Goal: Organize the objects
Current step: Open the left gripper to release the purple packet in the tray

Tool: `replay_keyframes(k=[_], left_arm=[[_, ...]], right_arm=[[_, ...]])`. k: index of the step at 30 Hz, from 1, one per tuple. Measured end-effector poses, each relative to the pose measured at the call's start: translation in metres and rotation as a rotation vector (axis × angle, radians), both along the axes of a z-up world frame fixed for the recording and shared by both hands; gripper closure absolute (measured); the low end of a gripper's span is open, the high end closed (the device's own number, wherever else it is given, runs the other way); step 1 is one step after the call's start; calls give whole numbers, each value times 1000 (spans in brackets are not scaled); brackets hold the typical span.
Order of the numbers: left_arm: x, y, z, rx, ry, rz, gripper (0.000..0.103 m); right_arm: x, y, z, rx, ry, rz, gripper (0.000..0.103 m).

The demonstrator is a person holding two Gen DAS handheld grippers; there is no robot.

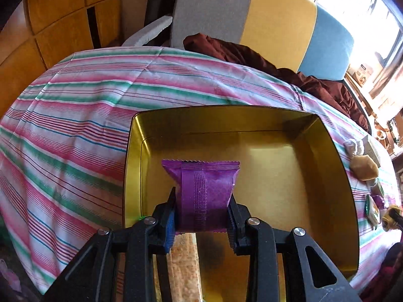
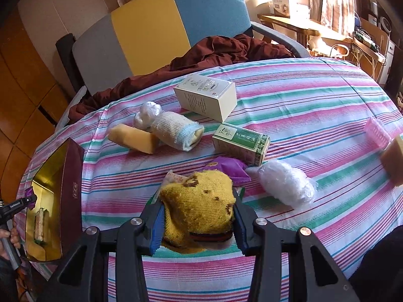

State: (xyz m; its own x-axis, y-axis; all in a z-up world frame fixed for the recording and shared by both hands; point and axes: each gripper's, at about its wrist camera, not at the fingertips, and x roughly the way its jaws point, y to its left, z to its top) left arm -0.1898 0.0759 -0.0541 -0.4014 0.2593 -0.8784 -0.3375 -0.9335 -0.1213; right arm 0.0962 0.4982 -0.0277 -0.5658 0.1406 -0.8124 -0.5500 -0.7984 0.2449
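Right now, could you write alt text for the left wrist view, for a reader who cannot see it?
The left gripper holds a purple packet between its jaws, over an open gold tin. The tin sits on a striped cloth, with a wrapped snack bar seen below the packet.

Count on the tabletop [image 2: 289, 95]: two cartons, one white box [image 2: 205, 97] and one green box [image 2: 240, 143]. Two clear plastic wads [image 2: 287, 185] [image 2: 147, 113]. One rolled sock [image 2: 176, 130], one yellow knit item [image 2: 199, 210], one tan block [image 2: 134, 138]. Two purple packets [image 1: 201, 193] [image 2: 230, 167]. One gold tin [image 1: 327, 166]. One wrapped bar [image 2: 39, 225] in it.
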Motion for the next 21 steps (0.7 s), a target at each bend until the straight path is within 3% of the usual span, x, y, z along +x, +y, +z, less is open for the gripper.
replay_keyframes(k=[6, 8, 11, 21], left_arm=[[-15, 0, -9, -39, 16, 26, 66], [-17, -1, -9, -52, 19, 32, 49], [-16, -5, -5, -60, 40, 49, 44], [20, -34, 29, 14, 139, 110, 45]], right_arm=[[-1, 0, -1, 0, -8, 4, 58], [-2, -1, -2, -1, -10, 5, 58], [-3, -1, -2, 3, -13, 8, 58], [-7, -14, 7, 31, 9, 64, 58]])
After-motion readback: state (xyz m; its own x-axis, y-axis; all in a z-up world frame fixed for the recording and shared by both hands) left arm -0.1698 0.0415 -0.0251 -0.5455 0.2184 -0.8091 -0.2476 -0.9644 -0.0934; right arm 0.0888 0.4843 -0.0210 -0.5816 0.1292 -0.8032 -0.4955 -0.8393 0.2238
